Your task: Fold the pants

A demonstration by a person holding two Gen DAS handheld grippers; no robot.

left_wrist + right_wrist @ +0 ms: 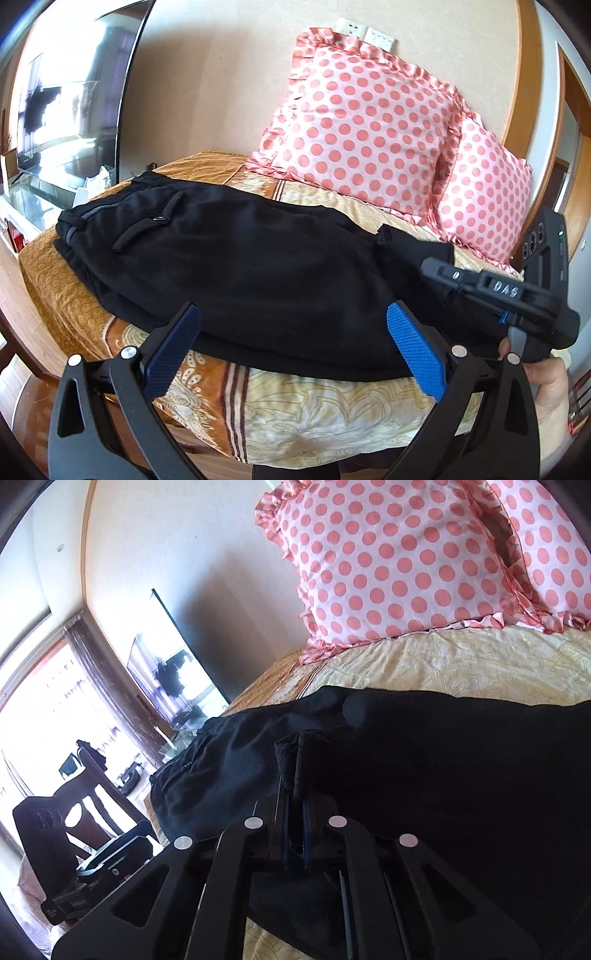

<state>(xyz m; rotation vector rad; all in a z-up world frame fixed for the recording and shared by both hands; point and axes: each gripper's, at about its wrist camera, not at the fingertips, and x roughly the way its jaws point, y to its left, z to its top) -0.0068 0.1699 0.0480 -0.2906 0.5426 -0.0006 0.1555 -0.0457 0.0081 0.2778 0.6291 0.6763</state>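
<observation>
Black pants lie flat across a patterned bedspread, waistband and back pocket at the far left. My left gripper is open, its blue pads spread on either side of the pants' near edge, holding nothing. My right gripper is shut on a bunched fold of the pants at the leg end; the black cloth fills the right wrist view. The right gripper's body shows at the right of the left wrist view.
Two pink polka-dot pillows lean on the wall behind the pants. The yellow and orange bedspread drops off at the near edge. A television stands to the left. A dark wooden chair stands beyond the bed.
</observation>
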